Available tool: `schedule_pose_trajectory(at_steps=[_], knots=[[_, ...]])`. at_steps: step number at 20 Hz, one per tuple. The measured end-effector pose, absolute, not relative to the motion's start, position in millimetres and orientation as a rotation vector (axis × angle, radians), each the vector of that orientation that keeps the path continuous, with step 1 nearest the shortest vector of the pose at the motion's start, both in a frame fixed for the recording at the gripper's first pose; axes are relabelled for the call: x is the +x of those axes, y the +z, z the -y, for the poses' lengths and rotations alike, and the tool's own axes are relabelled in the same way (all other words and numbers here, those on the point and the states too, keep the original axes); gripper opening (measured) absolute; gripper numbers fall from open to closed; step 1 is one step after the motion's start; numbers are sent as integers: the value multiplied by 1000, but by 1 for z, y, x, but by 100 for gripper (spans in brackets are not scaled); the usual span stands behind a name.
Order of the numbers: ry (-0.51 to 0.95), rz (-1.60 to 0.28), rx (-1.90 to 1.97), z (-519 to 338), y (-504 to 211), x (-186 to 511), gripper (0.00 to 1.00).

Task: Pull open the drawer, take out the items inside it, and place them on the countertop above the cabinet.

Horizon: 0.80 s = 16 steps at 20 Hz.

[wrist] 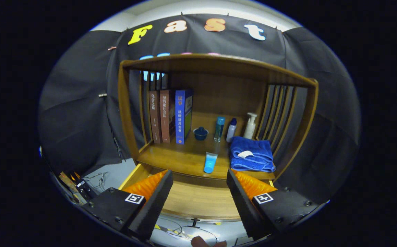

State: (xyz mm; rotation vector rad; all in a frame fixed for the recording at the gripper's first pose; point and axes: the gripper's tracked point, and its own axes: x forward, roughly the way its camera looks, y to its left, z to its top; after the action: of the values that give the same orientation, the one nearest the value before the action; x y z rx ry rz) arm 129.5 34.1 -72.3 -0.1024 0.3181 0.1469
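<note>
The gripper (199, 181) hangs released, its 2 fingers spread wide with nothing between them, poised over the pulled-out drawer (198, 202), whose bare wooden floor shows between and just beyond the fingers. Just past the drawer's front lies the countertop (171, 157) of the wooden cabinet (215, 68), and on it, near the front edge and just ahead of the fingers, a light blue tube (210, 162) lies flat. To the right of the tube a folded blue towel (251, 153) rests against the slatted side. Farther back stand 3 books (171, 116) upright at the left, 2 brown and 1 blue, then a small dark blue lidded cup (200, 133), a tall teal bottle (219, 128), a white bottle with a dark cap (231, 130) and a white pump dispenser (250, 126) in a loose row toward the right. A fingertip (198, 241) shows below the drawer, near some cables on the floor
</note>
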Motion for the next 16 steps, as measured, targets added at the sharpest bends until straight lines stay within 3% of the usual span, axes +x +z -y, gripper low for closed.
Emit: schedule_pose_trajectory(at_steps=[10,16], knots=[[68,-100,-37,-18,-124,61,99],[40,-131,-12,-6,-208,55,99]])
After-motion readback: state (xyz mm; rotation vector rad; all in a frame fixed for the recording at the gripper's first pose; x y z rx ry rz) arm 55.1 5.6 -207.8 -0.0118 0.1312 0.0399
